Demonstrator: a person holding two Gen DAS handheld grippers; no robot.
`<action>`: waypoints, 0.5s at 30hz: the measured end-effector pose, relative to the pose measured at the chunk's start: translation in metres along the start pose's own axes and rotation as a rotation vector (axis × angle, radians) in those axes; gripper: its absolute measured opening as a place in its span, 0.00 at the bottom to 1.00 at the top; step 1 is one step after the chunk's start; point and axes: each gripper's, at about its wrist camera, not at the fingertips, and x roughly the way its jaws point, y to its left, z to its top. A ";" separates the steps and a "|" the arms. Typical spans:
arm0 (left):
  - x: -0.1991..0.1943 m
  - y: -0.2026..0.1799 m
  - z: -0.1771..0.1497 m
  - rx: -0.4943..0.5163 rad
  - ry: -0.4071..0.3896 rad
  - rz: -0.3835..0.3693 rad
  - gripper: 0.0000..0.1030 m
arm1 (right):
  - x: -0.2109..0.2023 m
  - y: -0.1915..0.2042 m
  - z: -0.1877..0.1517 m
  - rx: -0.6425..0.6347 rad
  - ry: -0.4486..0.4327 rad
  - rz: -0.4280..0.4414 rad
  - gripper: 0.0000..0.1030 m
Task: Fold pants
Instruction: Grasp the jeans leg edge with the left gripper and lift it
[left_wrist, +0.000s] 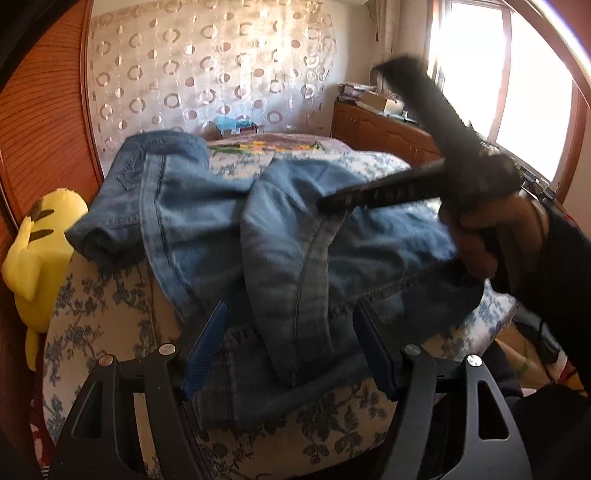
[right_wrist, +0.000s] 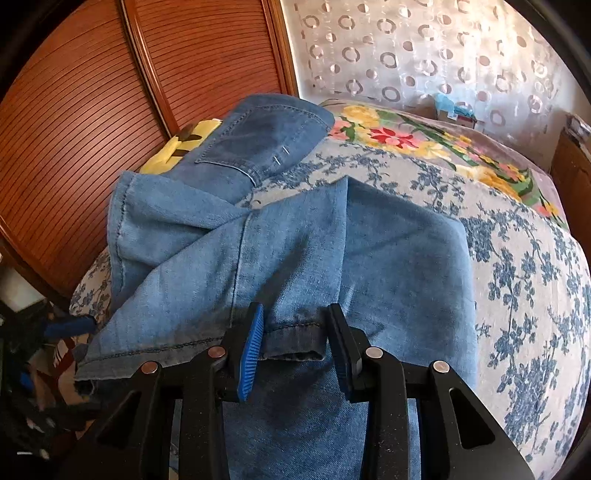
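**Both grippers working over half-folded jeans on the bed**

The blue jeans (left_wrist: 229, 221) are lying crumpled across the near corner of the bed (left_wrist: 103, 317), on its blue-and-white floral cover. The seat with its back pocket is lying toward the wooden wardrobe (left_wrist: 40, 122), and the legs are doubling back over one another toward the cameras.

The left gripper (left_wrist: 291, 347) is hovering low over the near end of the jeans, pointing along the bed toward the curtain (left_wrist: 207, 66). Its jaws are standing wide apart with a fold of leg lying between them, and neither blue pad is pressing on the cloth.

The right gripper (right_wrist: 295, 347) is reaching in from the near edge, tilted down onto the denim. Its jaws are partly open, straddling the dark hem of a trouser leg (right_wrist: 295, 341); small gaps are showing at both pads, so they are not clamping it. In the left wrist view the same gripper is appearing blurred at the right, with the person's right hand (left_wrist: 491, 236) wrapping its handle and the fingers angling down toward the jeans.

A yellow plush toy (left_wrist: 40, 236) is sitting between the bed and the wardrobe, just beside the jeans' seat.
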 end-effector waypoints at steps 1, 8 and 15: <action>0.003 0.002 -0.003 -0.006 0.011 0.010 0.69 | -0.002 0.001 0.002 -0.007 -0.007 0.006 0.21; 0.001 0.010 -0.009 -0.035 -0.007 -0.005 0.51 | -0.030 0.004 0.007 -0.038 -0.086 0.050 0.08; -0.018 0.011 -0.013 -0.070 -0.076 -0.050 0.18 | -0.044 0.040 0.044 -0.133 -0.164 0.109 0.07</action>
